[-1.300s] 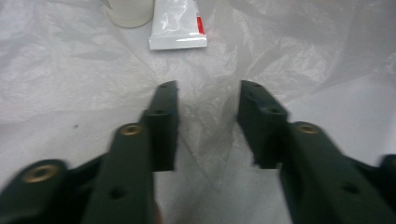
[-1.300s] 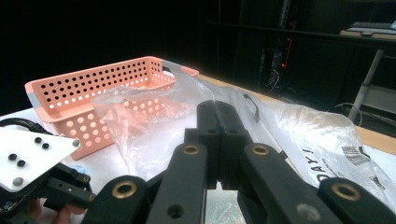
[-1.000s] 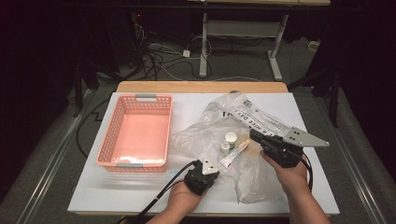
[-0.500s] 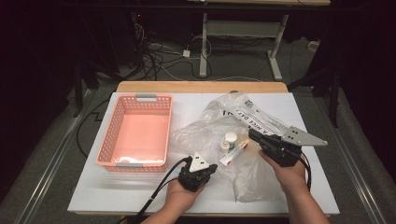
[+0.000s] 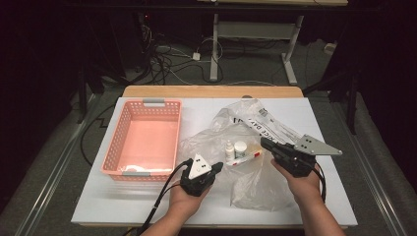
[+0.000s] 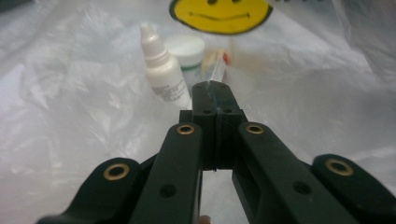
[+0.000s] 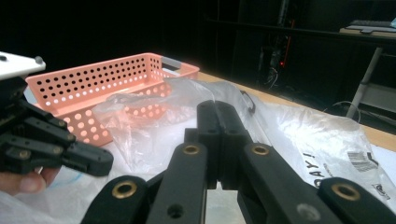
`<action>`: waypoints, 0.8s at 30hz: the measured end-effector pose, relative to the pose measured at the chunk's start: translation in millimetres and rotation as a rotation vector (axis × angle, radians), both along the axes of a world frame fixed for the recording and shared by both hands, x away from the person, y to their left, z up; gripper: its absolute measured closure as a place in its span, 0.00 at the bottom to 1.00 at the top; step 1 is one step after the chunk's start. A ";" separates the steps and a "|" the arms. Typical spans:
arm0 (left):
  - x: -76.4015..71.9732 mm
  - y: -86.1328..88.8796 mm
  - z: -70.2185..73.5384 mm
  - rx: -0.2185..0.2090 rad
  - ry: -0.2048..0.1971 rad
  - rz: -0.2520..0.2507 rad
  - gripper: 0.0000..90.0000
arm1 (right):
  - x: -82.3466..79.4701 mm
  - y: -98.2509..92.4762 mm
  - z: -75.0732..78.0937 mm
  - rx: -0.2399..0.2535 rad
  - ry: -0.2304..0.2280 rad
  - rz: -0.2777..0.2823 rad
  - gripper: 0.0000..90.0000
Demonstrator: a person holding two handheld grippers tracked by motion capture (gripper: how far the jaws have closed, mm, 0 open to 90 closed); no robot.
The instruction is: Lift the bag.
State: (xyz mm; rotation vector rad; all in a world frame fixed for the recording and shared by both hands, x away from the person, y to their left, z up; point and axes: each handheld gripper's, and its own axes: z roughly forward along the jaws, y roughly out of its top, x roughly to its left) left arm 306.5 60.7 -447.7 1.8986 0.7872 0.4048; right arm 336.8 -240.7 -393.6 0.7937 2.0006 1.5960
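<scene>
A crumpled clear plastic bag [image 5: 255, 182] [image 6: 70, 93] [image 7: 299, 130] lies on the white table, printed with a yellow smiley. Among its folds stand a small white dropper bottle [image 5: 229, 149] [image 6: 161, 74] and a white lidded jar [image 5: 241, 148] [image 6: 189, 51], with a red-and-white tube [image 5: 246, 158] [image 6: 215, 65] beside them. My left gripper [image 5: 216, 167] [image 6: 211, 86] [image 7: 105, 165] is shut and empty, pointing at these items from just short of the bag. My right gripper [image 5: 264, 143] [image 7: 217, 107] hovers over the bag's right part, shut, holding nothing.
A pink perforated basket [image 5: 110, 157] [image 7: 93, 74] stands on the left of the table [image 5: 123, 201]. Past the wooden far edge are desk legs and floor cables. Each gripper trails a black cable toward the near edge.
My left gripper has risen and shifted a little to the left. The right gripper, the bag and the items have stayed put.
</scene>
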 end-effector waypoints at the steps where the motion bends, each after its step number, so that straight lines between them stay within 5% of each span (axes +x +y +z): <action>1: 0.0 1.9 2.2 -0.002 -0.012 0.005 0.99 | 0.0 -0.1 0.5 0.006 0.001 -0.001 1.00; 11: 6.6 19.9 25.9 -0.074 -0.081 0.063 0.99 | 1.5 2.2 3.2 0.032 -0.015 -0.008 1.00; 24: 36.9 1.7 87.7 -0.100 -0.214 0.078 0.99 | 15.0 7.4 30.1 0.079 -0.080 -0.056 1.00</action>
